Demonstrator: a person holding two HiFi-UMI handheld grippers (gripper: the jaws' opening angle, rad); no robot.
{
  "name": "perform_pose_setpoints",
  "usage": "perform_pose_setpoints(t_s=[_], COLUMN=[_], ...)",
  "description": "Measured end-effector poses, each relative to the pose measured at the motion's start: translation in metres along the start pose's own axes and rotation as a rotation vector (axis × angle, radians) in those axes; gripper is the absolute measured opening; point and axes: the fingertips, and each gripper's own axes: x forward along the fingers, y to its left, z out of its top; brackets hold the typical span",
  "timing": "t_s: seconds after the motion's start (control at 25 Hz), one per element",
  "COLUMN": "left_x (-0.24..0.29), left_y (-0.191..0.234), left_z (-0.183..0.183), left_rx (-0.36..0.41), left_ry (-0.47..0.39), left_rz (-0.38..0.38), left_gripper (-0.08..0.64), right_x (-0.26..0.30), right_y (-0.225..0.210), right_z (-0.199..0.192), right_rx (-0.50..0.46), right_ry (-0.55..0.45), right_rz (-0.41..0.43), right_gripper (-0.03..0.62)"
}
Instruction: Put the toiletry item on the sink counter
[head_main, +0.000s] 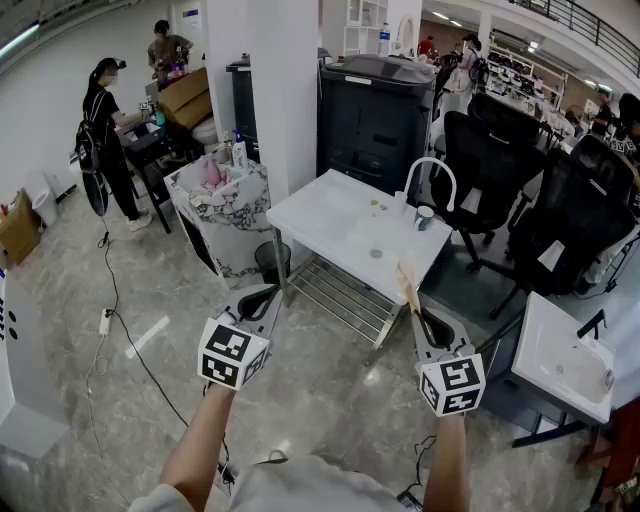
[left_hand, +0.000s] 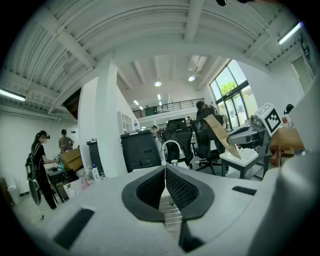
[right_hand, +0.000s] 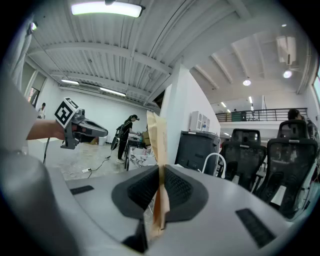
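My right gripper is shut on a flat tan paper packet that sticks up and forward out of the jaws. In the right gripper view the packet stands upright between the closed pads of the right gripper. My left gripper is shut with nothing in it, its pads meeting in the left gripper view. Ahead of both grippers stands the white counter with a curved white faucet and a small cup.
Black office chairs crowd the counter's far right. A dark cabinet and a white pillar stand behind it, a cloth-lined bin to its left. A white basin is at right. Two people stand far left.
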Motion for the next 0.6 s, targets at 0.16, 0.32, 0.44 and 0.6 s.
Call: perform_pose_setpoints(t_s=[0.16, 0.32, 0.44, 0.6], left_x=[0.000, -0.002, -0.004, 0.000], left_y=[-0.010, -0.024, -0.034, -0.040], left_z=[0.001, -0.001, -0.007, -0.011], left_rx=[0.000, -0.005, -0.009, -0.016], left_ry=[0.006, 0.015, 0.026, 0.036], left_rz=[0.009, 0.019, 0.030, 0.038], left_gripper=[0.011, 0.011, 0.011, 0.011], right_x=[-0.006, -0.019, -0.027, -0.031], right_y=[-0.005, -0.011, -0.016, -0.029], right_z=[-0.003, -0.003, -0.006, -0.013], right_rx=[-0.006, 0.018, 0.040, 0.089], right_ry=[0.002, -0.036, -0.057, -0.064], right_rz=[0.013, 0.024, 0.039, 0.037], right_gripper=[0.031, 0.031, 0.031, 0.031])
